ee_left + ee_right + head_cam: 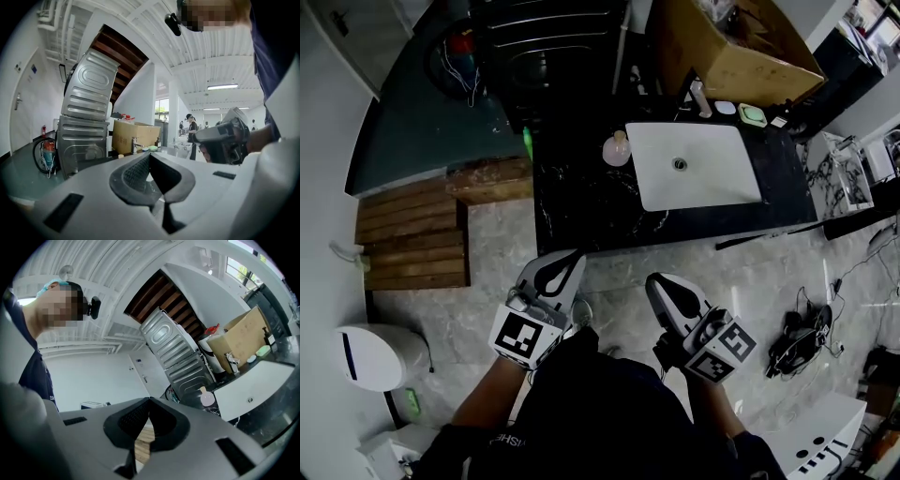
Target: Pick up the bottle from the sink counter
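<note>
Pink-tinted bottle [617, 150]: round, with a pale stopper; upright on the sink counter [581, 211], toward its back edge, just beside the left rim of the white basin [703, 183].
Left gripper [572, 258]: jaws pressed together, nothing between them; over the floor, short of the counter's front edge.
Right gripper [658, 283]: jaws likewise closed at the tips and empty; beside the left one, well apart from the bottle.
Step in hand: approach, judging by both grippers pointing toward the counter; no grasp begun.
Next move calls for: opening one pair of jaws wide enough for the round body, reaching across the front edge, closing on the body or neck, then lifting straight up clear of the basin rim.
Hard to make out: bottle small in the right gripper view and not found past the jaws in the left gripper view; contents and weight unreadable; hands mostly covered by the gripper bodies; back edge of the counter crowded by a cardboard box [741, 47].
</note>
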